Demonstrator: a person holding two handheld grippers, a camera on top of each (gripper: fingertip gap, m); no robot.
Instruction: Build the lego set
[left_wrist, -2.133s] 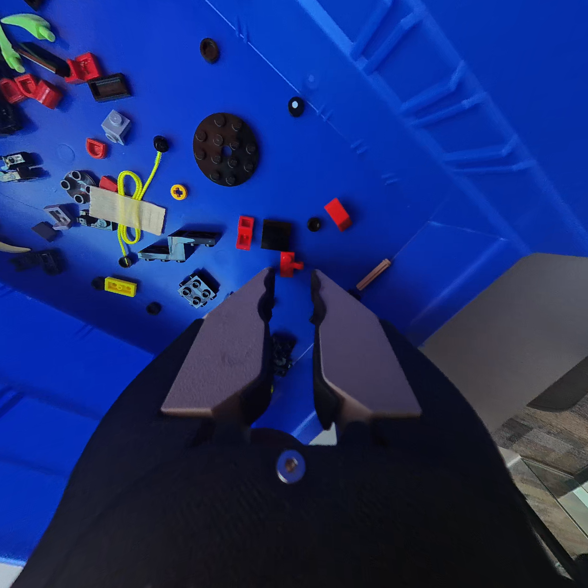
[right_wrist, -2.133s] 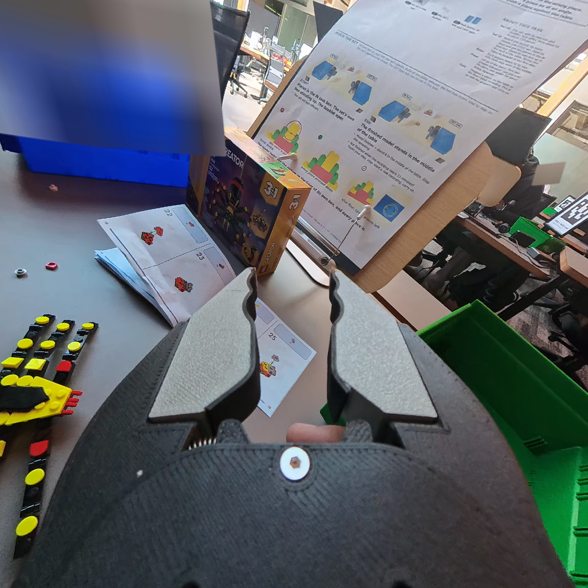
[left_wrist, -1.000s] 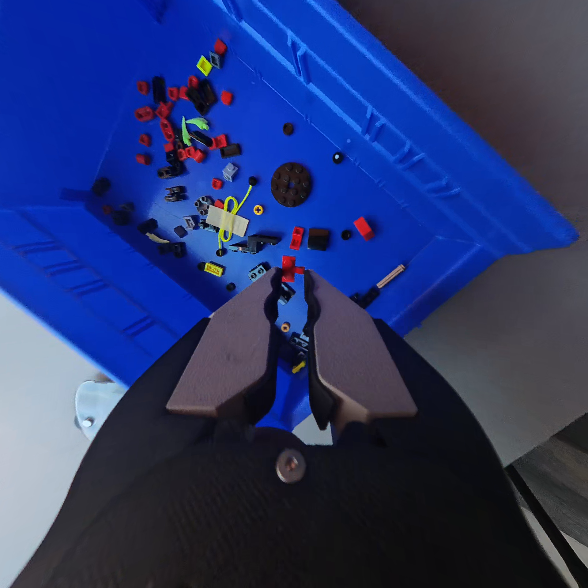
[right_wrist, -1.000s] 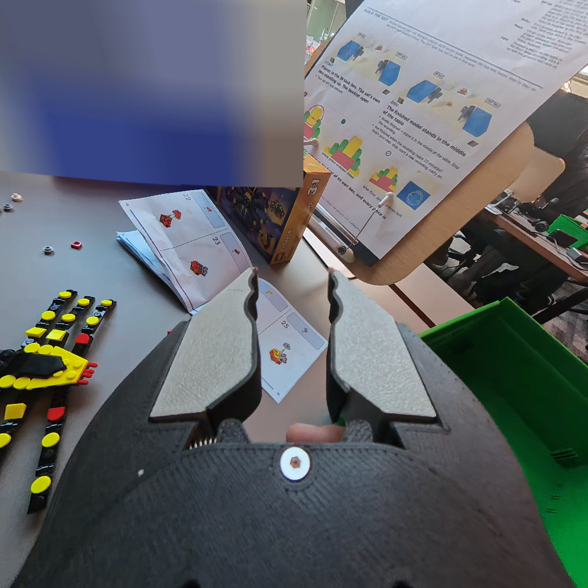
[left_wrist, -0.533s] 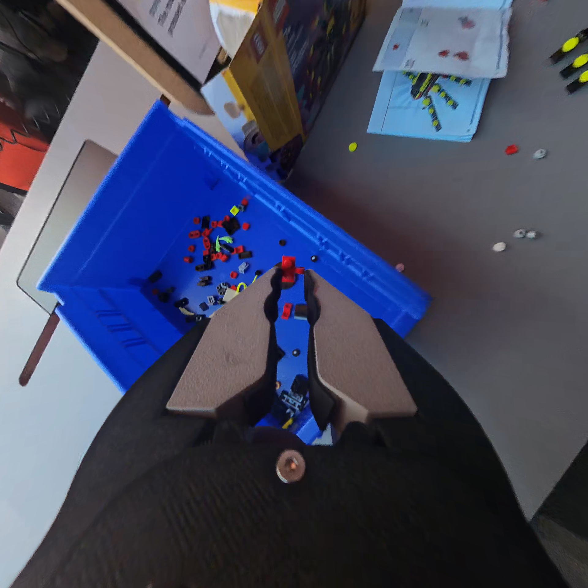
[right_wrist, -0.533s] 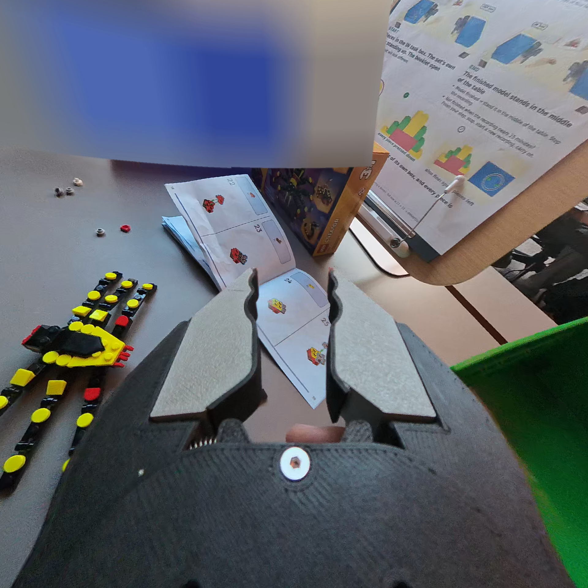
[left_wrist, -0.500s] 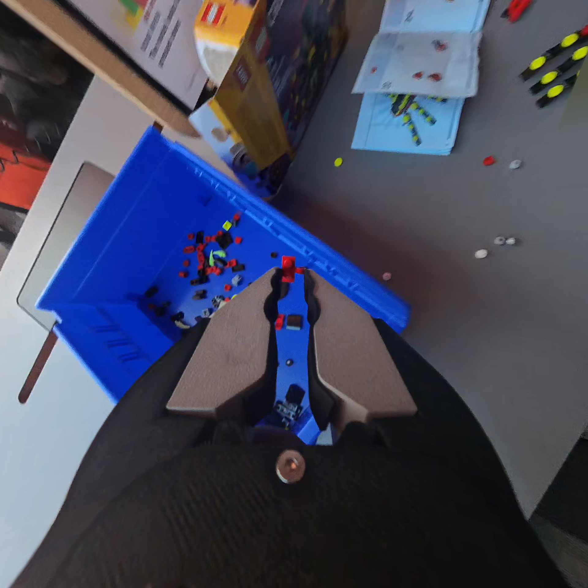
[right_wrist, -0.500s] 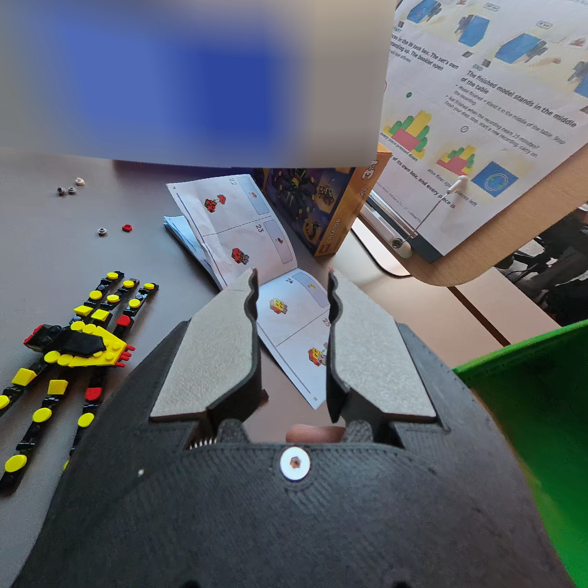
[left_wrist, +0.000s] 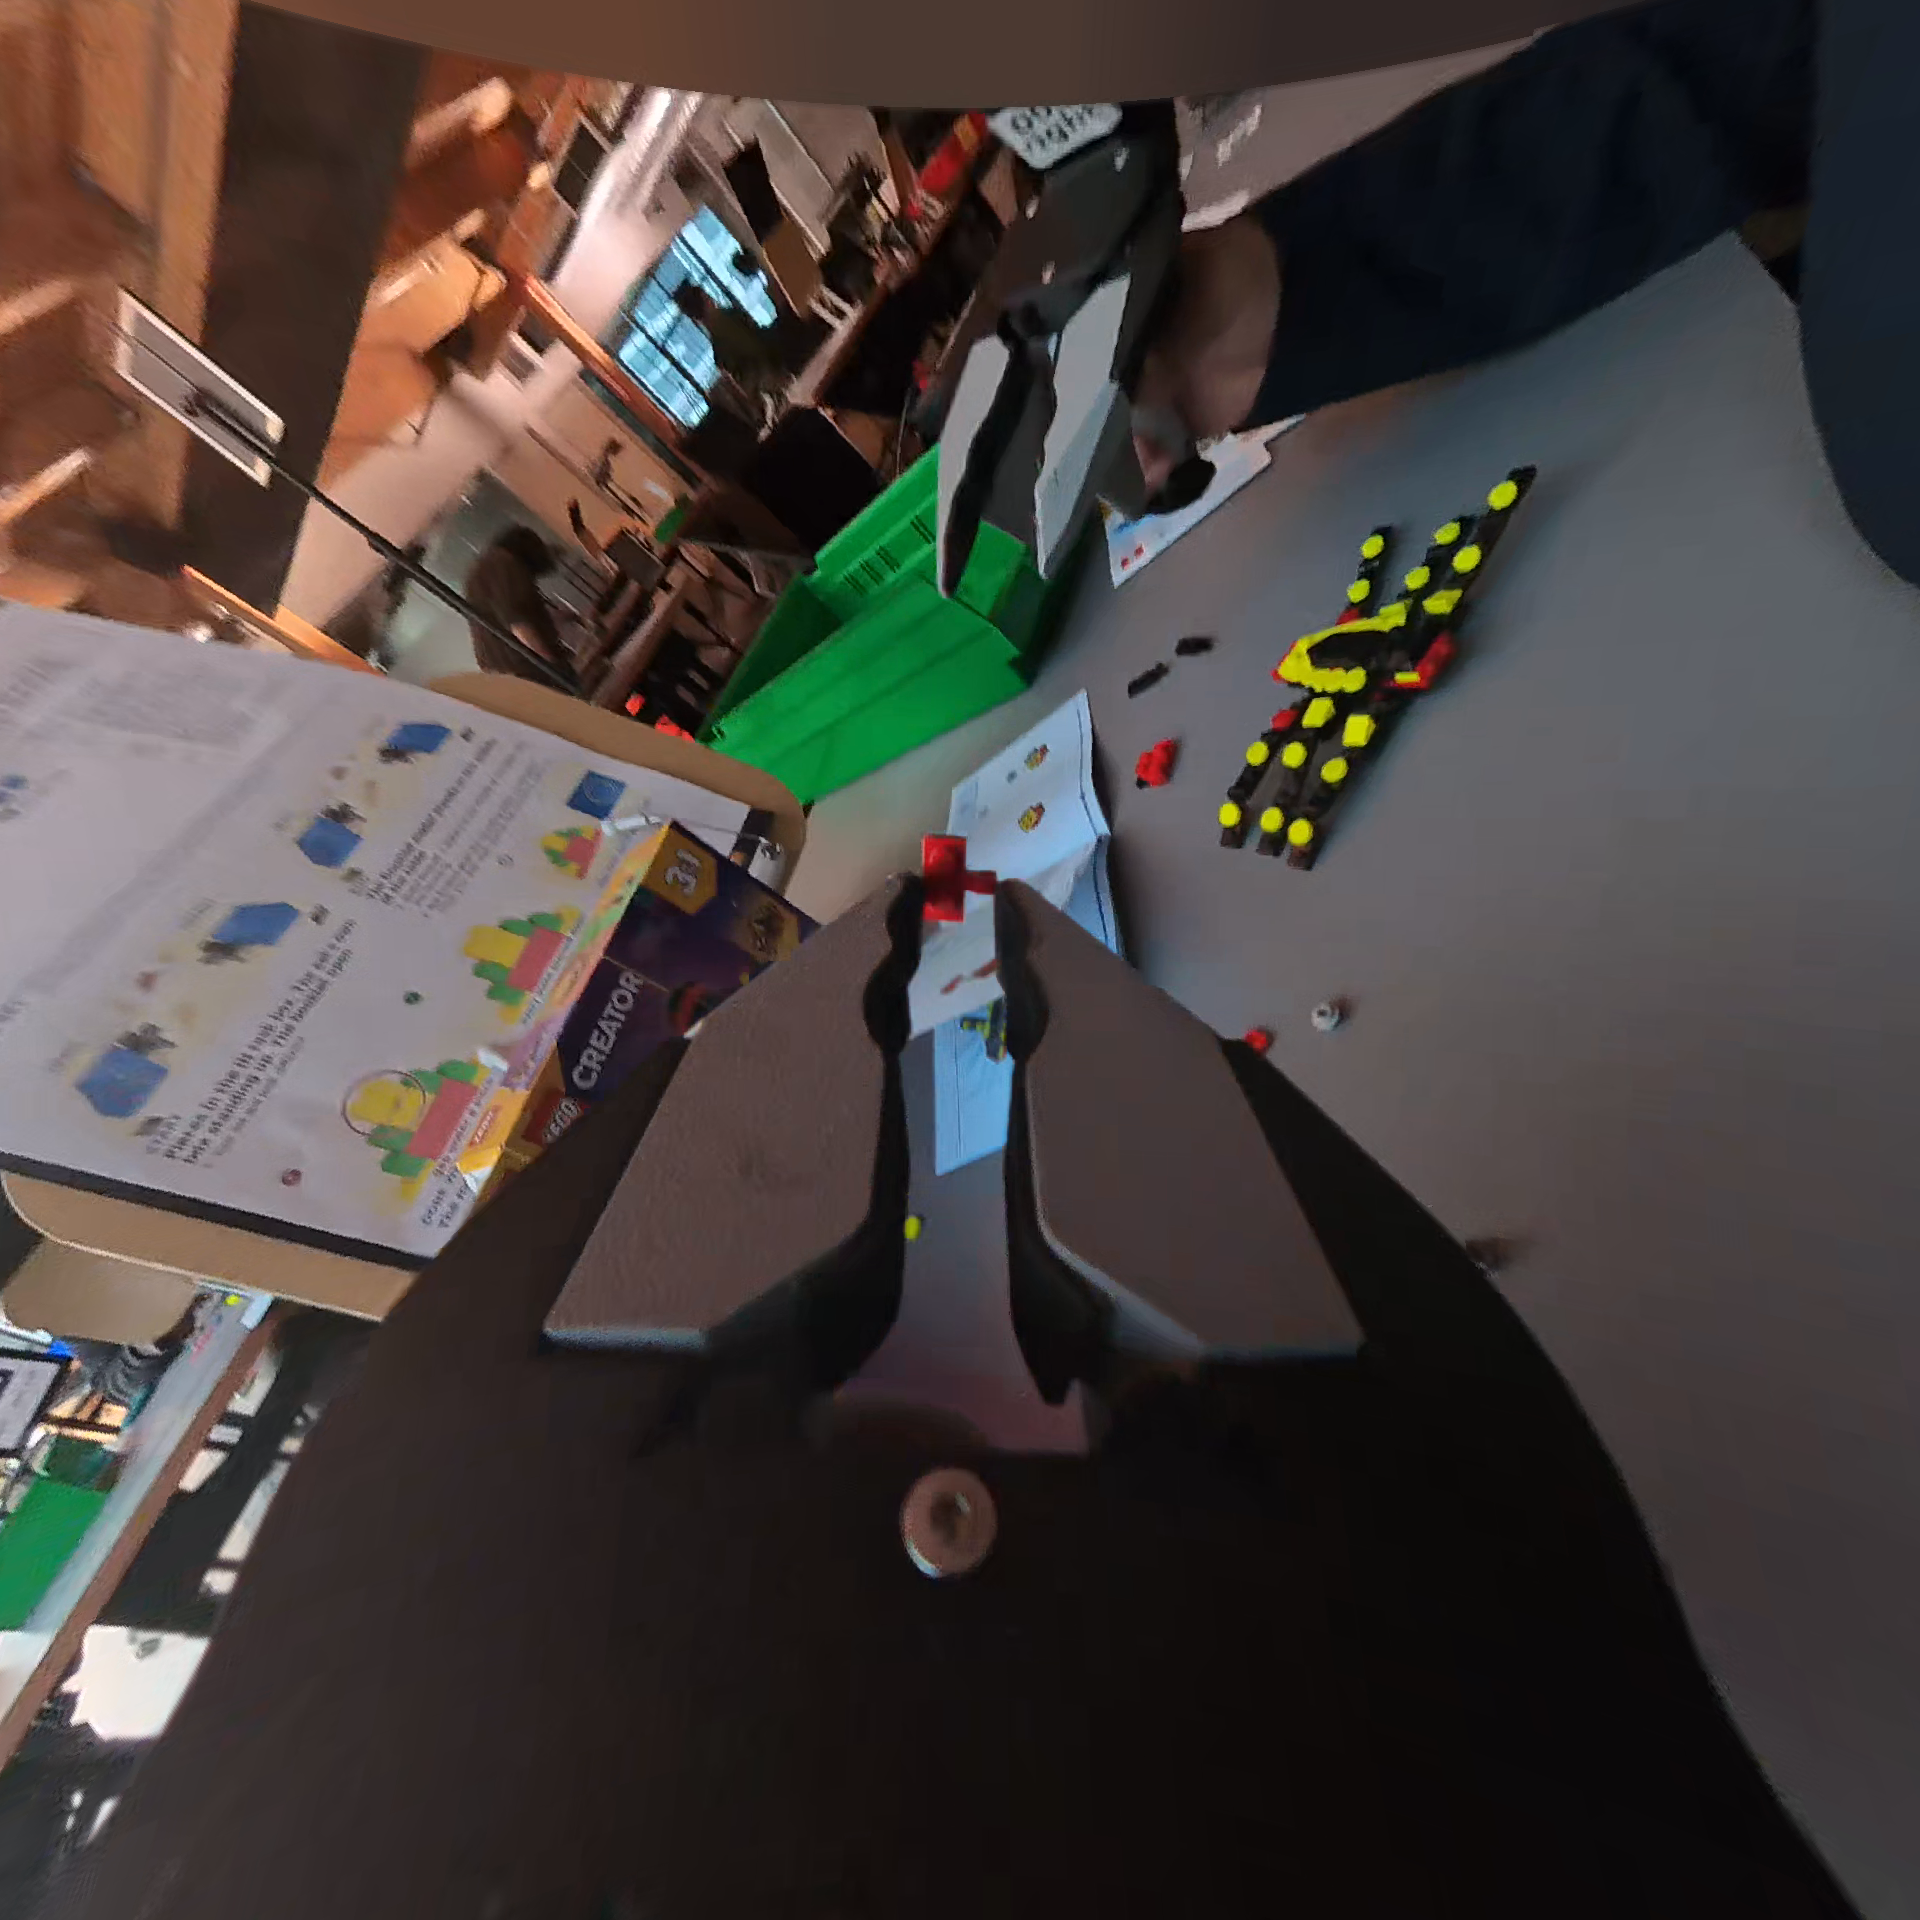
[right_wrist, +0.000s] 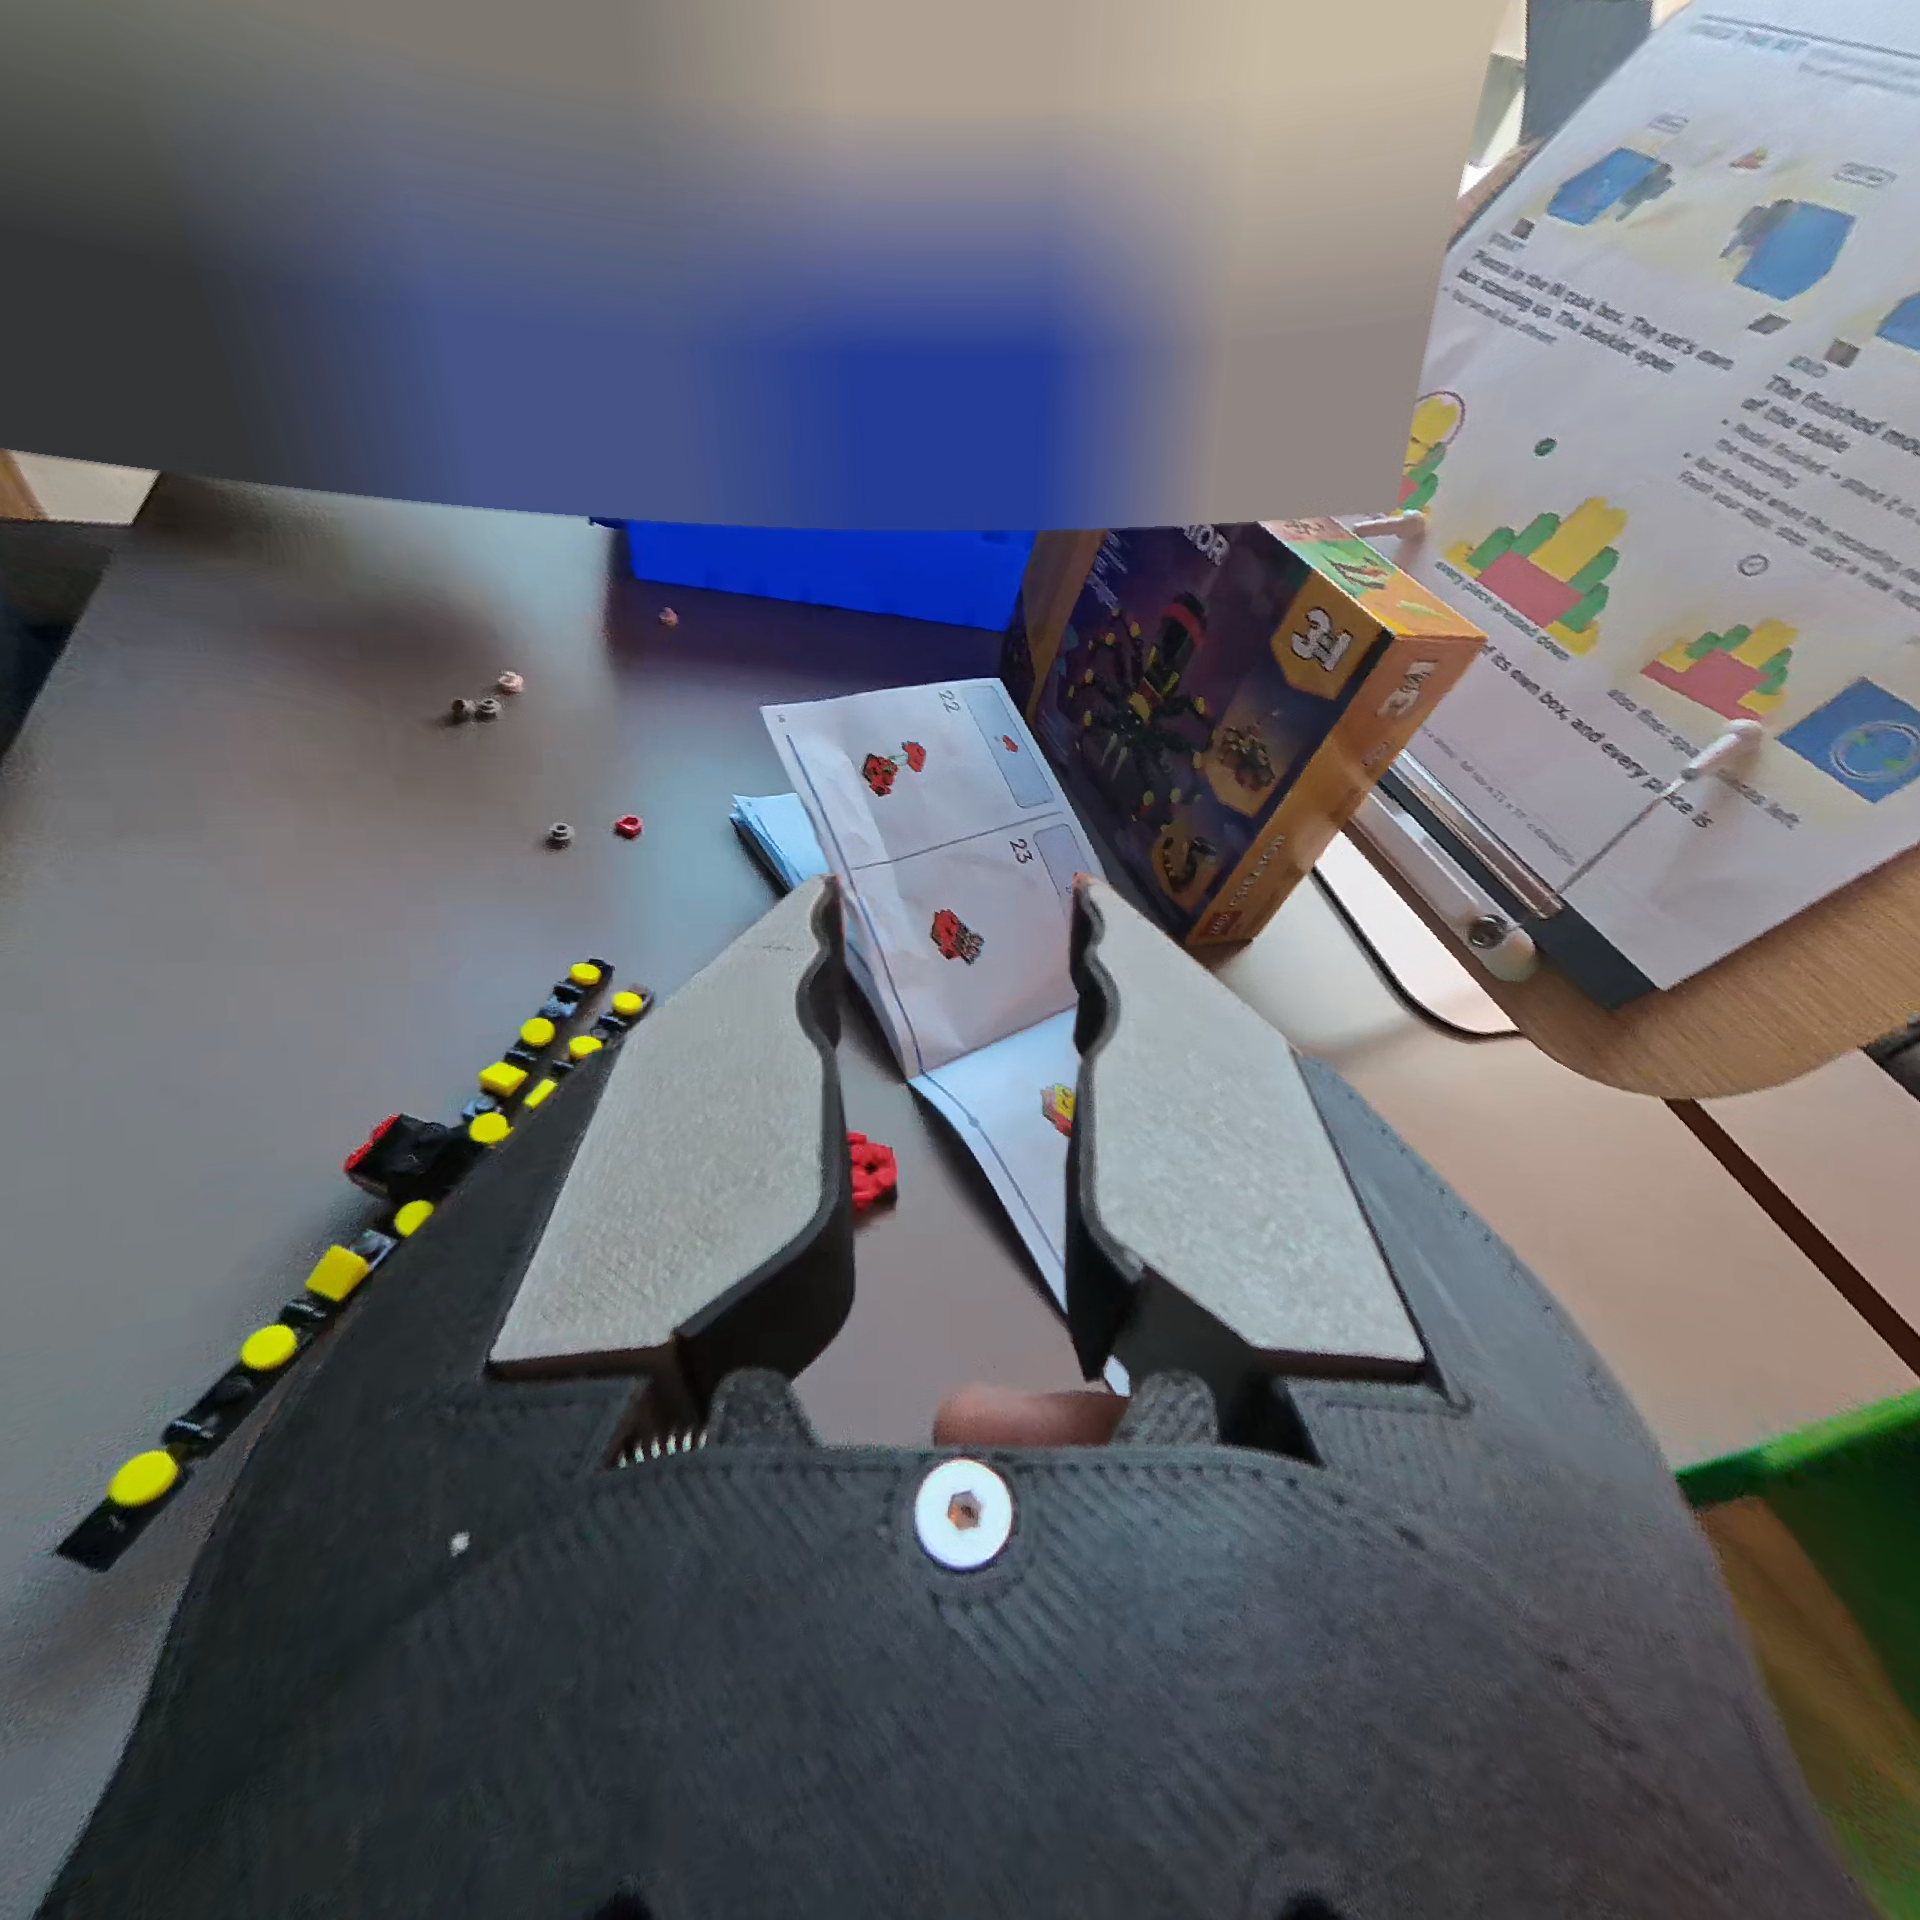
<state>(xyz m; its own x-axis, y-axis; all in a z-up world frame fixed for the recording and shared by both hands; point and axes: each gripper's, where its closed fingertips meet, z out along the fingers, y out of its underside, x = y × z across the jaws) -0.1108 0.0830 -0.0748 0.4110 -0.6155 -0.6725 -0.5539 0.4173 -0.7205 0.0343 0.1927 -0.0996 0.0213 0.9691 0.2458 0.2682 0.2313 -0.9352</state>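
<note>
In the left wrist view we see our left gripper (left_wrist: 951, 894) pinching a small red piece (left_wrist: 943, 878) at the very tips of its jaws, the piece standing out past the tips and held above the grey table (left_wrist: 1621, 1039). The piece is a flat red plate with a short bar sticking out sideways toward the right-hand jaw. Taking the open instruction booklet (left_wrist: 1023, 842) as our landmark, the held piece hangs just in front of its nearer pages; beyond the booklet lies a small red sub-assembly (left_wrist: 1155, 762), and farther out the black-and-yellow legged model (left_wrist: 1351, 675) lies flat with bare table around it. The set's box (left_wrist: 665, 966) stands just left of the booklet, a green bin (left_wrist: 883, 665) sits behind it, and the right gripper (left_wrist: 1023, 499) hovers over that far end. In the right wrist view our right gripper (right_wrist: 951, 914) has its jaws parted with nothing between them. The booklet (right_wrist: 935, 862) shows through the gap, the red sub-assembly (right_wrist: 868, 1169) lies just beside its near left edge, the model (right_wrist: 416, 1153) lies farther left, the box (right_wrist: 1236, 727) stands at its right, and loose small pieces (right_wrist: 561, 834) dot the open table to its left.
</note>
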